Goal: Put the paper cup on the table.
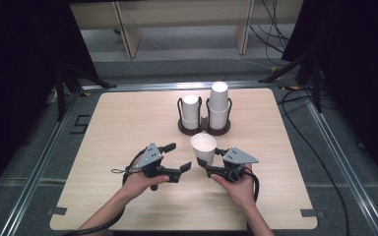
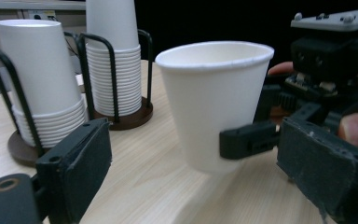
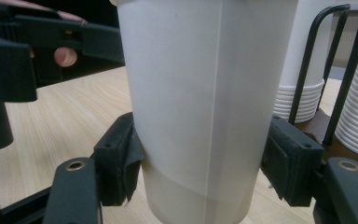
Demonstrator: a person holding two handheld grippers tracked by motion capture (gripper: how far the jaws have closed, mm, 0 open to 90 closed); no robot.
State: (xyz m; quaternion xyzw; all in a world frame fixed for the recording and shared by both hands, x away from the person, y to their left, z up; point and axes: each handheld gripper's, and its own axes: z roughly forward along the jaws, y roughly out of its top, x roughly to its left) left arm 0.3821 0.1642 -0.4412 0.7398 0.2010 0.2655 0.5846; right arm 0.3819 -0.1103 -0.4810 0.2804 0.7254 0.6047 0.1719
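Paper cup (image 1: pixel 203 148): white, upright, mouth up, near centre of worktop (image 1: pixel 128 128), just near of the two-stack holder (image 1: pixel 204 125). Right gripper (image 1: pixel 211 164) fingers (image 3: pixel 116 163) closed on its lower wall. Left gripper (image 1: pixel 170 162) spread wide, empty. Cup judged light and thin-walled, easily crushed; grip low, gently.

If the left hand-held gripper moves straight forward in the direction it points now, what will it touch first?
Most likely the single paper cup held by the right hand-held gripper; it stands directly ahead of the open left hand-held gripper. Exact depth is unclear.
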